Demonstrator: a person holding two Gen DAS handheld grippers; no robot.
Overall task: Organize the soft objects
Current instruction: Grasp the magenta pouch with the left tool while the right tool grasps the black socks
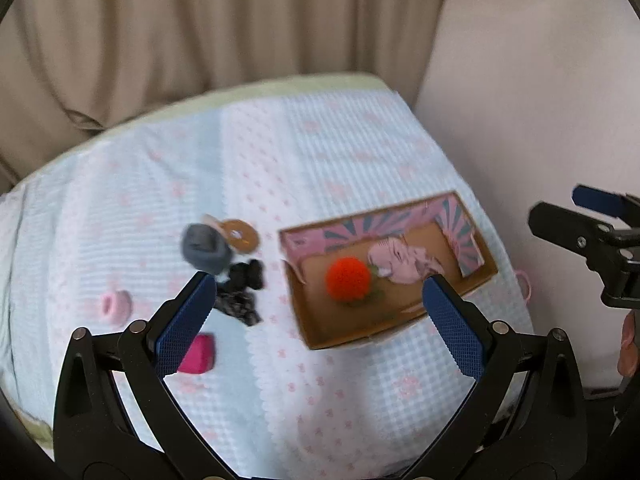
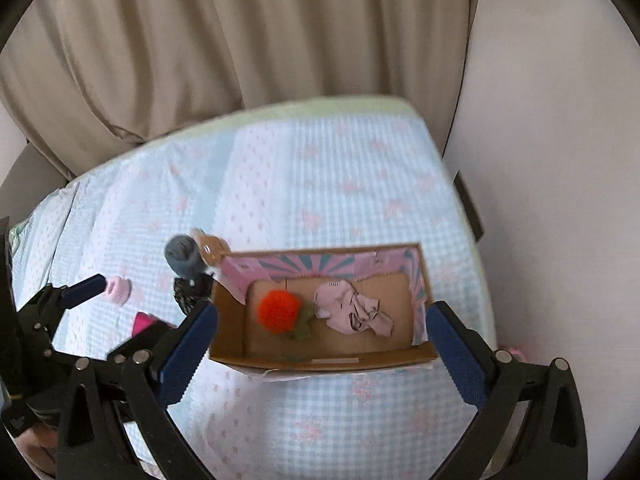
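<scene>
An open cardboard box [image 1: 312, 336] [image 2: 320, 360] lies on the bed and holds an orange knitted ball [image 1: 347, 279] [image 2: 279, 311] and a crumpled pink cloth [image 1: 404, 262] [image 2: 352, 312]. Left of the box lie a grey rolled sock [image 1: 206, 248] [image 2: 183, 258], a black patterned cloth [image 1: 242, 292] [image 2: 191, 290], a brown ring toy [image 1: 240, 235] [image 2: 212, 251], a pale pink roll [image 1: 116, 306] [image 2: 118, 289] and a magenta block [image 1: 198, 354] [image 2: 143, 322]. My left gripper [image 1: 318, 320] is open and empty above the bed. My right gripper [image 2: 322, 344] is open and empty, its jaws on either side of the box in the view.
The bed [image 1: 320, 152] has a light blue and pink checked cover. Beige curtains [image 1: 200, 20] hang behind it and a pale wall [image 1: 540, 80] stands at the right. A pink loop [image 1: 526, 284] lies by the bed's right edge.
</scene>
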